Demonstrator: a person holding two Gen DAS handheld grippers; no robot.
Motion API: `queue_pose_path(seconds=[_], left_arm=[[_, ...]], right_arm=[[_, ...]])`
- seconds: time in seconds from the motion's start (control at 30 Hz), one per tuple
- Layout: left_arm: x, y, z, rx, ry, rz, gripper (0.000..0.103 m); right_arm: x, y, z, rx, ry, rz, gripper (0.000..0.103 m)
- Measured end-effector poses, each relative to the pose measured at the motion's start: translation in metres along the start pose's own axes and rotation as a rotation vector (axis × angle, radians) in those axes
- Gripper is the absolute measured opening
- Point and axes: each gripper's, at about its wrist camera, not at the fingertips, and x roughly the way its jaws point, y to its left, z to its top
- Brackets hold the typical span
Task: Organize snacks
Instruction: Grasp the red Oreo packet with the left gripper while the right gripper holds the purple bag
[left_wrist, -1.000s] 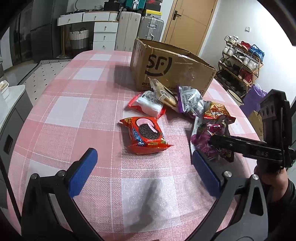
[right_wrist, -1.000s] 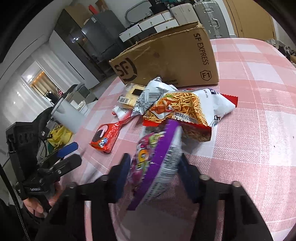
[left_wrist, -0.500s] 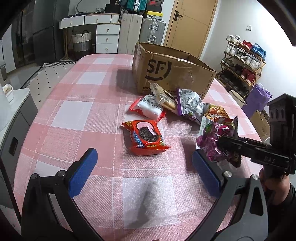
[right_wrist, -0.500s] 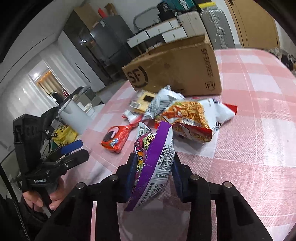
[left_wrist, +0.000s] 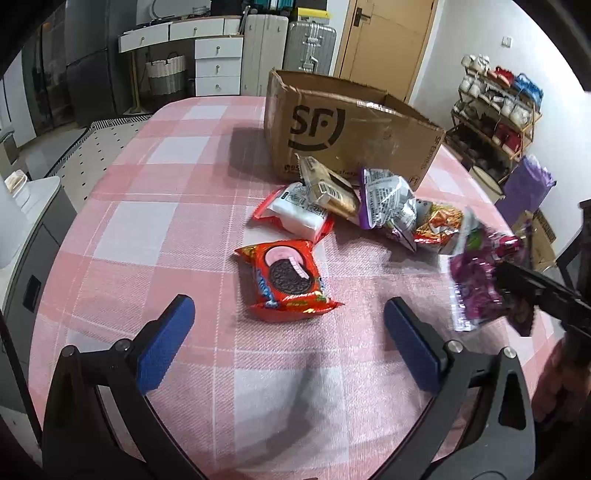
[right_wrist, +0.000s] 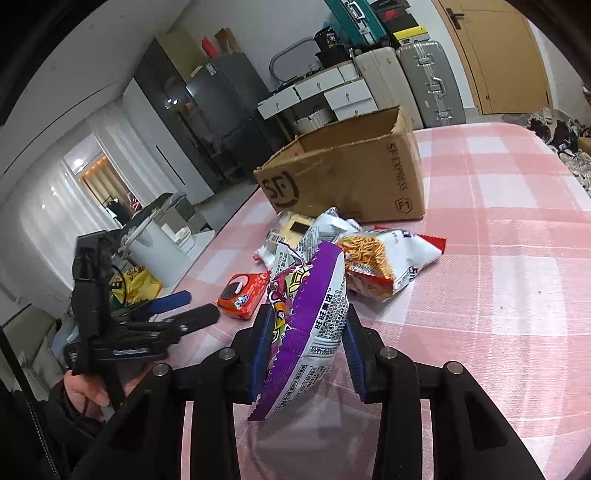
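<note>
- Purple snack bag (right_wrist: 314, 325) stands on edge in my right gripper (right_wrist: 308, 345); long axis runs from the low near corner up and away toward the cardboard box (right_wrist: 354, 177), top edge tipped that way.
- Right gripper pads are clamped on the bag's two faces; the bag is off the table (right_wrist: 517, 295), its lower end hanging below the pads.
- Right wrist view shows the bag's printed back and the noodle packet (right_wrist: 384, 262) just past it. It also shows my left gripper (right_wrist: 181, 308) off to the side, held in a hand (right_wrist: 92, 395).
- Left wrist view shows the same bag (left_wrist: 480, 280) blurred at the right edge, and only the tip of the right gripper.
- Left gripper (left_wrist: 288, 336) jaws are wide apart with nothing between them, above the table, the red cookie pack (left_wrist: 288, 277) lying flat just ahead.
</note>
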Motion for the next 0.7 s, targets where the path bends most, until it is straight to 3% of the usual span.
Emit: queue_pose_path(seconds=[0.47,0.7], left_arm=[[0.038,0.007,0.013,-0.03,0.057,0.046,0.102],[0.054,0.007,0.018,-0.011,0.089,0.05,0.091]], right_arm=[[-0.002,0.001,-0.002,-0.002,0.004,0.002,0.037],[0.0,-0.002,-0.004,0.012,0.008,-0.003,0.037]])
